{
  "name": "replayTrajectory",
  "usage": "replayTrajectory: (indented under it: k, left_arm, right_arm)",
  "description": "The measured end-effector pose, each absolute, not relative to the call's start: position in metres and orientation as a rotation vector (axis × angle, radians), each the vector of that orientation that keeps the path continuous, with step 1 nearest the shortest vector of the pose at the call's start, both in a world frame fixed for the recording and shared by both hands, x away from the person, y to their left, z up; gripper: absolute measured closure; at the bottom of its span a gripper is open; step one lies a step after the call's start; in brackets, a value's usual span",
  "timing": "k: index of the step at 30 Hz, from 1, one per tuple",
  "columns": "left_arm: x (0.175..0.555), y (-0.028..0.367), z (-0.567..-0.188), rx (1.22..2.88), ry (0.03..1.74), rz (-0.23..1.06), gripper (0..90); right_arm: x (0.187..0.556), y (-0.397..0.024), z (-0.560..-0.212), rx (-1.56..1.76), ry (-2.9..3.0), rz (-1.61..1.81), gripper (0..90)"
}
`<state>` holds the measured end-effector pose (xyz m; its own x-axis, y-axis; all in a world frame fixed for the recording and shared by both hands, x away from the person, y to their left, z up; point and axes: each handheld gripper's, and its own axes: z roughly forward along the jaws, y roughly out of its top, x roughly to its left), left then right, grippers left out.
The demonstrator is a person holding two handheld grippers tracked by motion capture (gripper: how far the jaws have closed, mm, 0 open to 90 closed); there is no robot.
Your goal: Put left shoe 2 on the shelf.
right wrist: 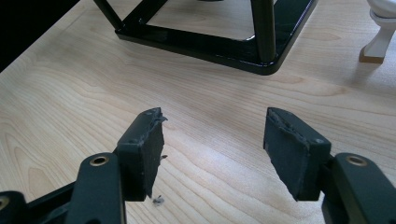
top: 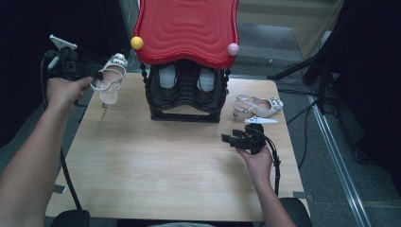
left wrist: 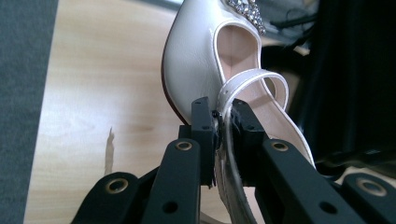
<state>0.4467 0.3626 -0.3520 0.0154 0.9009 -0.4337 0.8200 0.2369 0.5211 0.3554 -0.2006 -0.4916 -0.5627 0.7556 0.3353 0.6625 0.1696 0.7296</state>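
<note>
White glossy slingback sandal with a rhinestone ornament on its toe (top: 110,78) hangs in the air over the far left corner of the pale wooden tabletop (top: 156,161), clear of the wood, with its shadow lying on the board below it. In the left gripper view the thin heel strap (left wrist: 243,84) runs between the two black jaws, which are pressed together on it, so the left gripper (top: 92,75) carries the shoe by that strap alone. The hand holding that gripper (top: 64,91) sits just off the left edge.

Beside the lifted shoe, at the middle of the far edge, stands a black plastic shoe rack with a wavy red top and a yellow and a pink knob (top: 187,33); a dark pair of shoes (top: 185,82) sits on its lower shelf. Right of the rack, near the far right corner, the matching white slingback sandal (top: 257,106) lies on the wood.

Nearer along the right side, the right gripper (top: 229,140) hovers low over the tabletop, pointing left. Its jaws stand well apart with bare wood between them.
</note>
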Motion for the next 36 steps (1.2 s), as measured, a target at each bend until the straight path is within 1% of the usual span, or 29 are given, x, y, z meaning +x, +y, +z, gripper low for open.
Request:
replayTrajectory:
  k: [9,12,17,21,28,36]
  left_arm:
    - [0.45,0.353,-0.29,1.564,1.736,0.222,82.8]
    - [0.452,0.351,-0.271,1.544,1.729,0.234,82.8]
    - [0.453,0.348,-0.239,1.562,1.697,0.262,82.8]
    - [0.453,0.343,-0.214,1.534,1.671,0.291,82.8]
    - [0.452,0.324,-0.174,1.522,1.608,0.328,82.7]
    - [0.452,0.294,-0.139,1.524,1.52,0.33,82.7]
  right_arm:
    - [0.355,-0.2,-0.492,1.415,2.32,1.357,38.8]
    - [0.355,-0.2,-0.492,1.417,2.322,1.354,38.8]
    - [0.355,-0.201,-0.491,1.418,2.32,1.353,38.7]
    - [0.355,-0.201,-0.492,1.42,2.323,1.348,38.8]
    - [0.354,-0.202,-0.492,1.423,2.319,1.349,38.8]
    - [0.352,-0.205,-0.492,1.424,2.315,1.339,38.7]
